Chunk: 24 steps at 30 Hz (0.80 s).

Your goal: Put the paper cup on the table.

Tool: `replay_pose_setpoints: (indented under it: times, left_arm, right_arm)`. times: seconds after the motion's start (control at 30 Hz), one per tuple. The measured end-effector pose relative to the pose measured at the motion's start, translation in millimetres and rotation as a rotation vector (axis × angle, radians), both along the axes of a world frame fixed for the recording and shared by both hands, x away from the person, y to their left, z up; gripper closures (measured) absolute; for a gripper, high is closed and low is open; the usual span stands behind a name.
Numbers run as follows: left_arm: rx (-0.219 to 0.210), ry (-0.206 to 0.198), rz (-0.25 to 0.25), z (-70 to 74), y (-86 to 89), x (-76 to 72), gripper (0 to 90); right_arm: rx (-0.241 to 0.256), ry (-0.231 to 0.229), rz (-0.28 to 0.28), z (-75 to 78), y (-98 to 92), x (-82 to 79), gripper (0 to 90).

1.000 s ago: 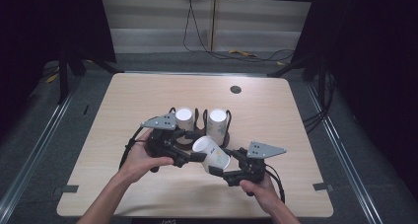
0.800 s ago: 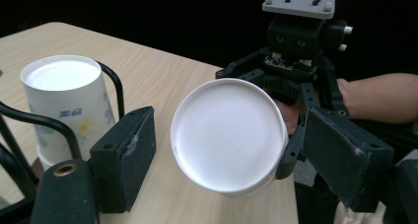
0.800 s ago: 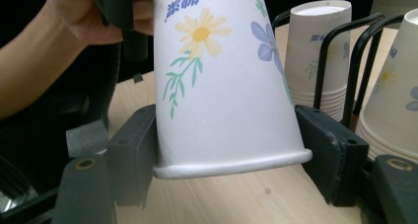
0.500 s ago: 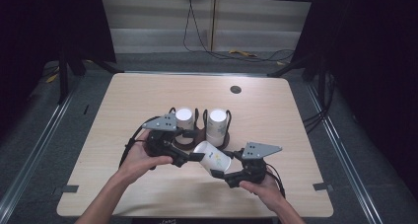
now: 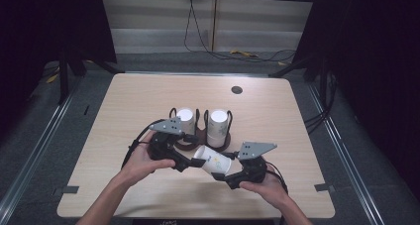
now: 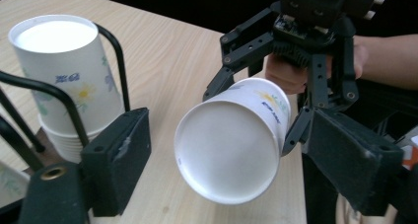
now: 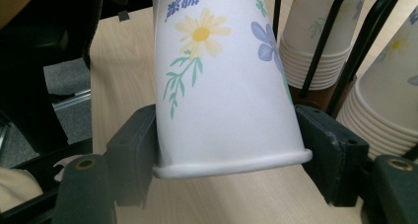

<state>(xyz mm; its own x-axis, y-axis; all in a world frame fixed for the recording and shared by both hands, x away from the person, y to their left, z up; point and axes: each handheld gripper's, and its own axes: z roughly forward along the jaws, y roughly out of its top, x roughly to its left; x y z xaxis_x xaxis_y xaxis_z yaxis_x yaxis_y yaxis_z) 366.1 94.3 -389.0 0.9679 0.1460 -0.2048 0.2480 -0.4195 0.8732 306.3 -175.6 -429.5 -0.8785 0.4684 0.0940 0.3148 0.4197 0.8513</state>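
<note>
A white paper cup with a flower print [image 5: 210, 158] is held tilted over the table, its base toward my left gripper [image 5: 190, 161]. My right gripper [image 5: 228, 175] is shut on the cup just above the rim; in the right gripper view both pads press the cup's wall [image 7: 222, 86]. In the left gripper view the cup's round base [image 6: 226, 145] faces the camera between my open jaws, a gap on each side. Behind stand two stacks of upturned cups [image 5: 185, 121] [image 5: 218, 123] in a black wire holder [image 5: 198, 136].
The table [image 5: 307, 136] has a small dark hole [image 5: 236, 90] at the back right. The holder's wire uprights [image 6: 116, 61] stand close beside my left jaw. A nearby stack [image 7: 315, 51] rises just beyond the held cup.
The held cup and my right gripper have moved slightly nearer the person and lower. The left gripper has stayed by the cup's base.
</note>
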Motion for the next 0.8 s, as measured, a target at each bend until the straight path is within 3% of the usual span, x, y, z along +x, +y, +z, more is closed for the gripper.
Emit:
replay_pose_setpoints:
  times: [0.2, 0.23, 0.37, 0.8]
  left_arm:
    - [-0.001, -0.011, -0.022, -2.0, 1.4, 0.4, 15.7]
    - [0.006, -0.016, -0.025, -2.8, 0.3, -0.1, 15.8]
    - [0.015, -0.023, -0.034, -3.8, -0.9, -0.4, 16.0]
    - [0.043, -0.029, -0.037, -10.6, -0.8, 2.4, 16.5]
  right_arm:
    - [-0.022, 0.012, -0.003, 2.0, -2.1, 2.4, 29.0]
    - [-0.047, 0.009, -0.017, 4.5, -2.4, 4.2, 28.6]
    - [-0.069, 0.021, -0.022, 7.0, -2.5, 7.4, 28.5]
    - [-0.172, 0.044, 0.040, 16.6, 4.0, 12.1, 30.8]
